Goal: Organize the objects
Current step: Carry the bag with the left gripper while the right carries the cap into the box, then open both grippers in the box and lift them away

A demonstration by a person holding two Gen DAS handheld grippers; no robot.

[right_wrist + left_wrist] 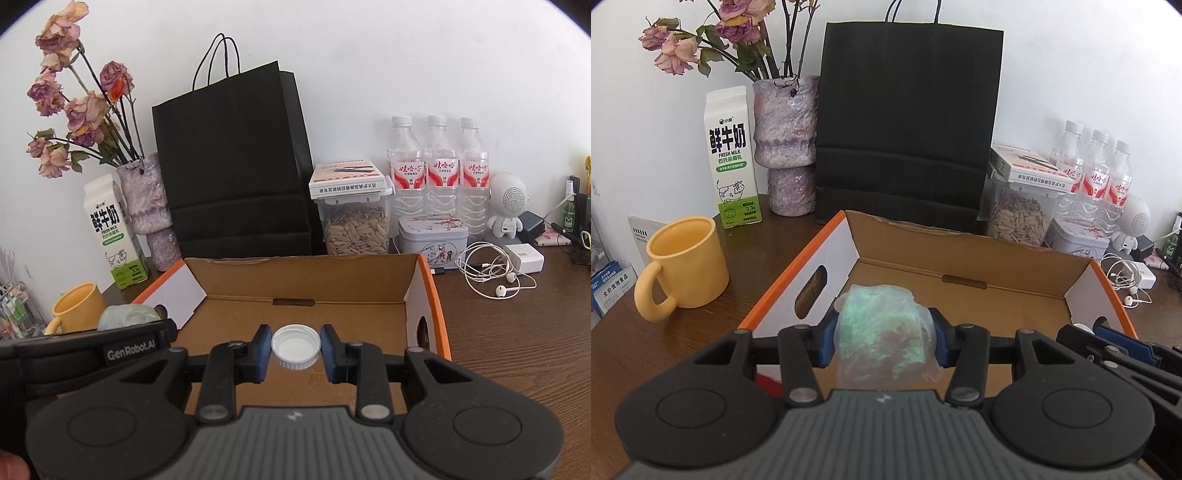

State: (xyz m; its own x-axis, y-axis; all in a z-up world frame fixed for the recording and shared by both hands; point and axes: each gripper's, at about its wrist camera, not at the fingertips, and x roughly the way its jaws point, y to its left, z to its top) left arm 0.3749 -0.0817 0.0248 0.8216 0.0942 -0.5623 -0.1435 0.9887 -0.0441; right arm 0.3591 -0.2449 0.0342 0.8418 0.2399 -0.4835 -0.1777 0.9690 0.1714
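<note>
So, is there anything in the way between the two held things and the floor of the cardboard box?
Nothing visible. The left gripper holds the crumpled translucent wrapper and the right gripper holds the white cap, both above the cardboard box. The box floor that shows below them is bare.

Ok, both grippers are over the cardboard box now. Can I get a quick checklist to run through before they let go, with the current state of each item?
1. Left gripper grips the crumpled plastic wrap: ok, the pads press on both its sides.
2. Right gripper grips the white cap: ok, it sits between the blue pads.
3. Cardboard box open on top: ok.
4. Box floor below each item bare: ok in both wrist views, though the grippers hide the near part.
5. Both items inside the box walls: ok for the cap; the wrap is close to the left wall.
6. Height of the items above the floor: cannot tell.
</note>
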